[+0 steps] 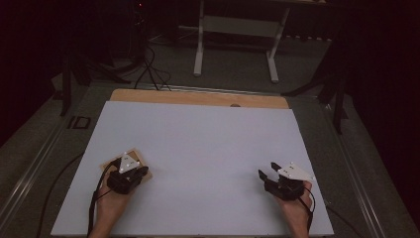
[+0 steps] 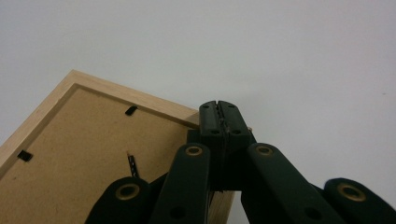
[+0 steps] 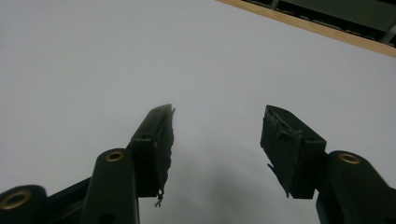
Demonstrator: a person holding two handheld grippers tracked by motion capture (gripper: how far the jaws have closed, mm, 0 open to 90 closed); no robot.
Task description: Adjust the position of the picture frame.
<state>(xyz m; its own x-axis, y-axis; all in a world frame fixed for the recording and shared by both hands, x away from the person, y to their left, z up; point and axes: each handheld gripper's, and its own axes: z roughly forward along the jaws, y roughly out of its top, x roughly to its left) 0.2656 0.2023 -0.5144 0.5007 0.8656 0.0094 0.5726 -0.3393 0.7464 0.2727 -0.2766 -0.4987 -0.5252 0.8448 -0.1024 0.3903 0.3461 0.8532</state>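
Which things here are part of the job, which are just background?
In play: wooden picture frame lying back-up on the white board; left gripper, jaws closed at its edge; right gripper, open, empty.
Background: white desk legs, floor cables.

High view overhead, facing forward-down; tool views close, low over the shared white table [image 1: 208,148].

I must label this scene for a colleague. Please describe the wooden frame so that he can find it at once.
On the white table, look at the near left part. The wooden frame lies flat there, brown backing board upward, under the left gripper, whose jaws are shut at its edge.
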